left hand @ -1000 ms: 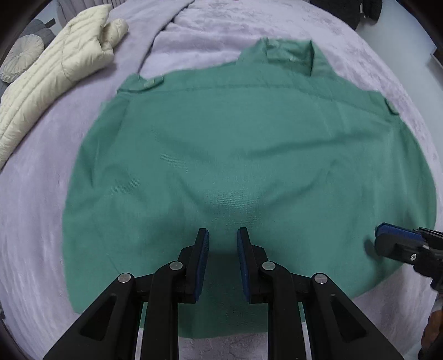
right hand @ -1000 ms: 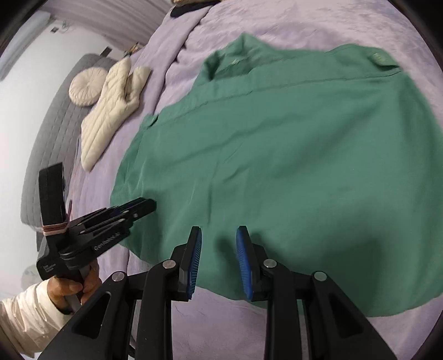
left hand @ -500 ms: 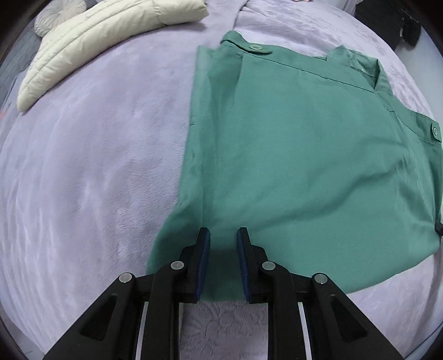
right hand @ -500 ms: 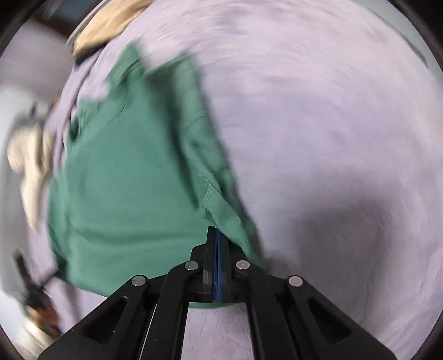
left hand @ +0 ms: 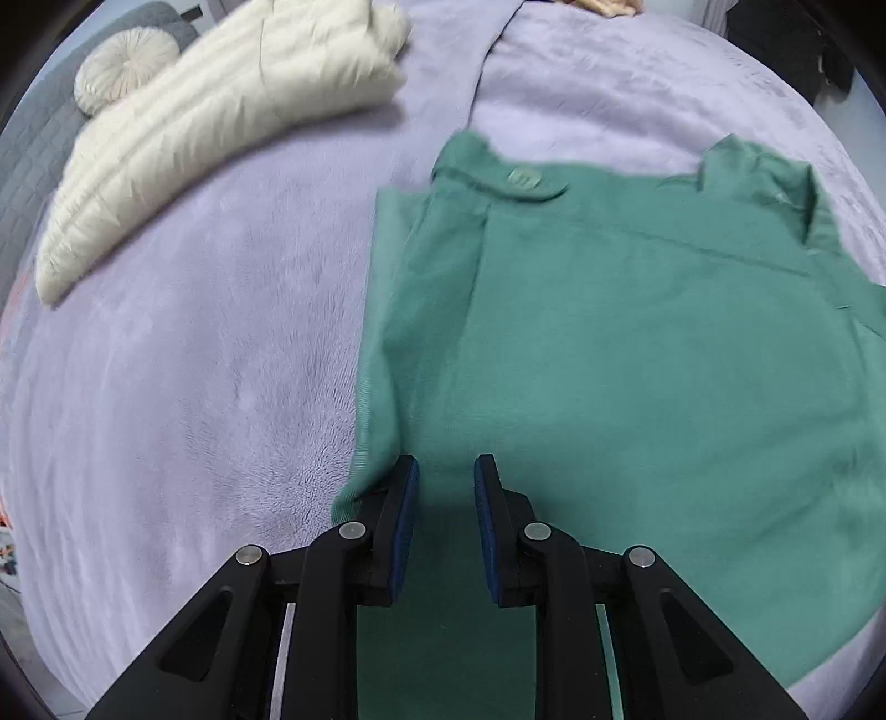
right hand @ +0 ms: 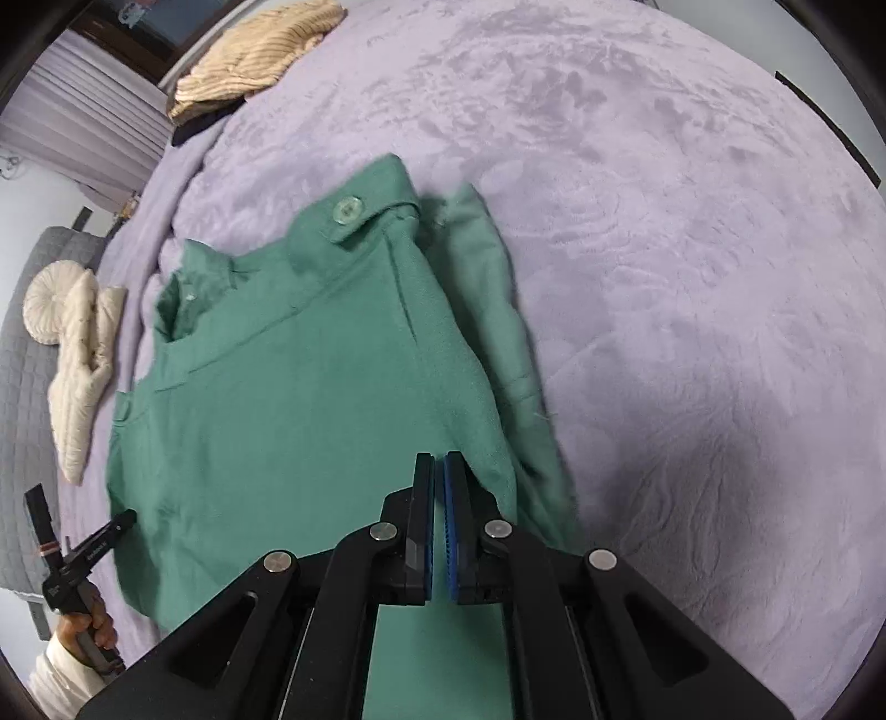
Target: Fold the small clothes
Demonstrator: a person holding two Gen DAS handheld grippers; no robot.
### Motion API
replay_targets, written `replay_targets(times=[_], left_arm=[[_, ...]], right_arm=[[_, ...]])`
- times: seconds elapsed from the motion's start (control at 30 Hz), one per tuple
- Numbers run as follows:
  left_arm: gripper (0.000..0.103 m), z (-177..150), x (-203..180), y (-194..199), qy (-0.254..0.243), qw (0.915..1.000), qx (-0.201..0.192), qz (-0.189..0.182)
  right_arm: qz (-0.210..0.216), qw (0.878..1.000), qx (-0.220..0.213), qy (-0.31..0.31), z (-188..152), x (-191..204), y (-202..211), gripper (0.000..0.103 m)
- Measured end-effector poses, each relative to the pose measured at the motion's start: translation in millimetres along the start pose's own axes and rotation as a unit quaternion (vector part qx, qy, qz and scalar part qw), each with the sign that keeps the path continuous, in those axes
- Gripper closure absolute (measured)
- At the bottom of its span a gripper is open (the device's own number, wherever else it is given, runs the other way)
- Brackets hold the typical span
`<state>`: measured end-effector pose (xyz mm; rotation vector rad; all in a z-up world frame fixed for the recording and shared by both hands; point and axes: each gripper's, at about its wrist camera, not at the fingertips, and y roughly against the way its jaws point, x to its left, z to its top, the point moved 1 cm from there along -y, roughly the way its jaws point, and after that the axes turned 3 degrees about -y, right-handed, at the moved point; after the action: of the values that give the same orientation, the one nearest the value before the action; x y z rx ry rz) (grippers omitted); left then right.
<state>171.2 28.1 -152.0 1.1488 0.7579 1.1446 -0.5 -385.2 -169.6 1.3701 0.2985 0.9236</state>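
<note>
A green shirt [left hand: 637,360] lies back up on the lilac bedspread [left hand: 194,387], its collar at the far end. My left gripper [left hand: 446,498] hovers over the shirt's near left corner, jaws a little apart with nothing between the pads. It also shows small at the lower left of the right wrist view, left gripper [right hand: 124,520], held in a hand. My right gripper [right hand: 437,498] is shut, pads together, above the shirt [right hand: 304,387] close to its right edge and the sleeve lying along it. I see no cloth pinched between them.
A cream puffer jacket [left hand: 221,122] and a round cushion [left hand: 127,61] lie at the far left of the bed. A tan corduroy garment [right hand: 255,55] sits at the bed's far end. Dark clothing [left hand: 786,50] shows beyond the far right edge.
My right gripper has gone from open to shut and swung across to the shirt's right edge. The left gripper has shifted to the shirt's left corner, its jaws unchanged.
</note>
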Motion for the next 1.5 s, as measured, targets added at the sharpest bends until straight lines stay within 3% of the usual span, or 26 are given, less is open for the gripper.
replay_targets(times=[0.07, 0.17, 0.27, 0.3, 0.47, 0.6, 0.7, 0.77, 0.83, 1.13, 1.23, 1.3, 1.5], left_arm=[[0.080, -3, 8, 3, 0.003, 0.9999, -0.005, -0.014], [0.080, -9, 17, 21, -0.007, 0.9999, -0.010, -0.002], [0.080, -18, 27, 41, -0.001, 0.9995, -0.006, 0.031], [0.080, -21, 30, 49, 0.002, 0.9996, -0.007, 0.026], [0.080, -52, 13, 72, -0.020, 0.9997, -0.008, -0.012], [0.080, -74, -20, 48, -0.043, 0.9985, 0.030, -0.016], [0.080, -93, -18, 35, -0.040, 0.9983, 0.042, -0.007], [0.080, -100, -10, 36, -0.032, 0.9984, 0.043, -0.016], [0.080, -105, 2, 42, -0.022, 0.9983, 0.049, -0.023], [0.080, -139, 23, 72, -0.004, 0.9962, 0.080, -0.036], [0.080, -150, 25, 85, 0.004, 0.9959, 0.078, -0.045], [0.080, -170, 23, 103, 0.001, 0.9958, 0.078, -0.047], [0.080, -185, 14, 120, -0.011, 0.9943, 0.087, -0.061]], right_arm=[[0.026, 0.999, 0.005, -0.023, -2, -19, 1, 0.103], [0.018, 0.998, 0.000, -0.055, -6, -31, 17, 0.103], [0.012, 0.997, -0.005, -0.073, -15, -31, 39, 0.094], [0.025, 0.997, -0.005, -0.070, -19, -25, 45, 0.094], [0.074, 0.997, 0.021, 0.008, -62, 42, 49, 0.094], [0.105, 0.991, 0.053, 0.064, -101, 107, 18, 0.094], [0.104, 0.988, 0.082, 0.079, -123, 131, -11, 0.094], [0.076, 0.988, 0.105, 0.080, -136, 130, -27, 0.094], [0.088, 0.988, 0.114, 0.050, -141, 118, -28, 0.094], [0.074, 0.991, 0.109, 0.028, -156, 105, 22, 0.092], [0.074, 0.991, 0.112, 0.018, -165, 105, 33, 0.083], [0.071, 0.991, 0.113, 0.012, -173, 109, 37, 0.062], [0.071, 0.990, 0.124, 0.007, -192, 119, 45, 0.054]])
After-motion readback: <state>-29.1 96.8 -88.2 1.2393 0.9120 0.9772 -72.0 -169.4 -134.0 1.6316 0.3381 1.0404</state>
